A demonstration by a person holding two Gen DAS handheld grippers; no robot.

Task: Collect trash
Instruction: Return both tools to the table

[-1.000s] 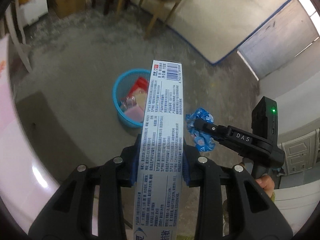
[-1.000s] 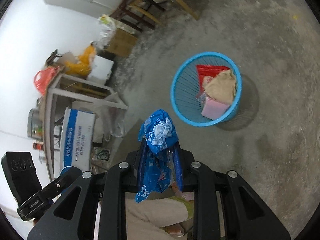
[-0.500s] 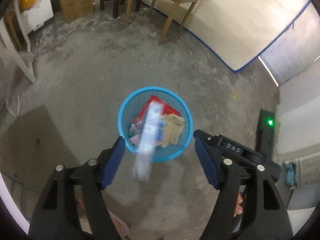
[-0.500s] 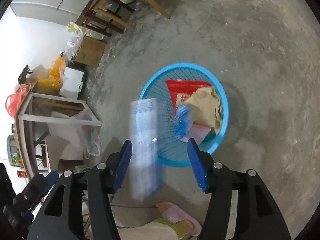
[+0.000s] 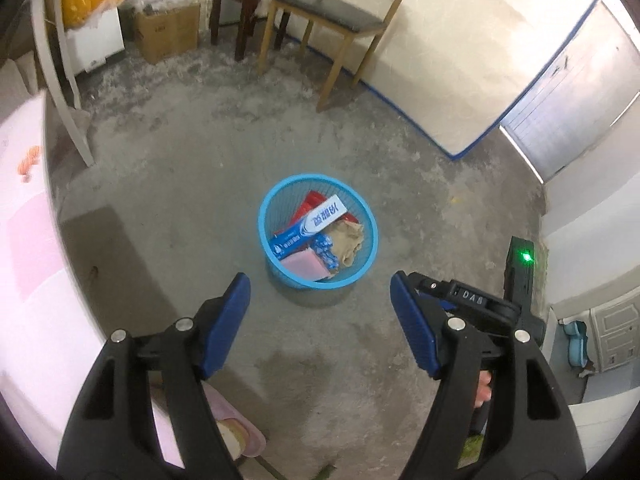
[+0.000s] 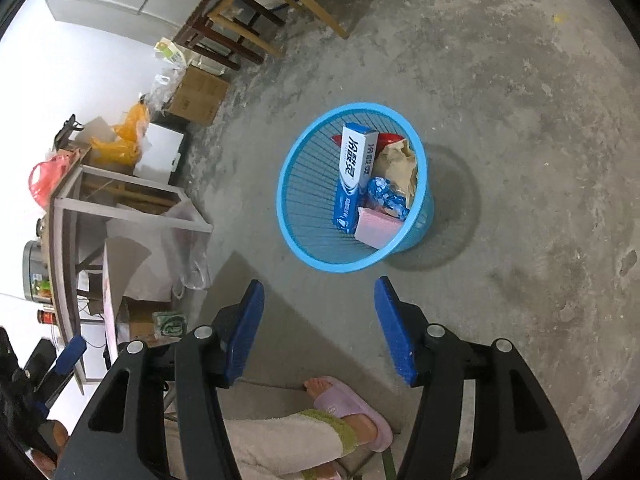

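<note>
both tools gape empty: left tool (image 5: 320, 324), right tool (image 6: 319, 330). the toothpaste box (image 5: 308, 226) and blue wrapper (image 6: 386, 196) lie in the blue basket (image 5: 272, 260), above mid-frame, well apart.

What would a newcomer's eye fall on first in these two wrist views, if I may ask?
Most likely the bright blue basket on the grey concrete floor, ahead of both grippers. Inside it a long blue-and-white box leans against the wall, beside a crumpled blue wrapper and a pink pad. In the foreground, the left gripper and right gripper stand open, with nothing between their blue pads.
</note>
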